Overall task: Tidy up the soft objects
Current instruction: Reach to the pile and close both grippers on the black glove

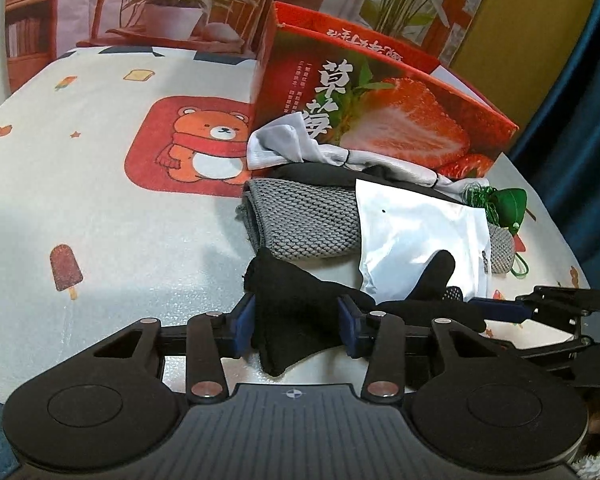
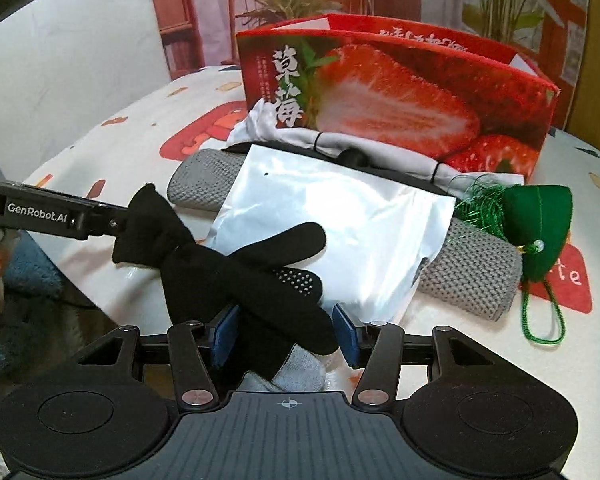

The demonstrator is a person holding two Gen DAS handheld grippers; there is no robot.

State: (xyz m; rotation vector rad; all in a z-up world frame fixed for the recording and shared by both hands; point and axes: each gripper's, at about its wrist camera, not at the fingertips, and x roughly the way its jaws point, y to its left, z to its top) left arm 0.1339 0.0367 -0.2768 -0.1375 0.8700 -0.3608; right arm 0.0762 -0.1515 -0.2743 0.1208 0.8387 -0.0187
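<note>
A table covered by a pale cloth printed with bears and ice lollies (image 1: 100,184) is seen from two wrist cameras; at its near edge a pair of black knitted socks with dotted grip soles (image 2: 260,280) lies crossed, partly over a shiny white plastic pouch (image 2: 332,232); behind these a grey waffle-knit cloth (image 1: 300,224), a white drawstring fabric bag (image 1: 292,148) and a green tasselled fabric ornament (image 2: 540,216) are heaped against a red open-topped cardboard box printed with strawberries (image 2: 400,92). The left gripper (image 1: 296,328) is placed around the cuff end of the socks, its blue pads standing at either side of the fabric; whether they press on it cannot be told. The right gripper (image 2: 286,336) straddles the toe end in the same way (a light grey patch shows beneath), and its grip likewise cannot be told. The socks are judged light, limp and stretchy, likely to droop and trail when lifted; a bunched pinch through both layers at each end would suit them; the pouch beneath looks slippery and could be dragged along.
</note>
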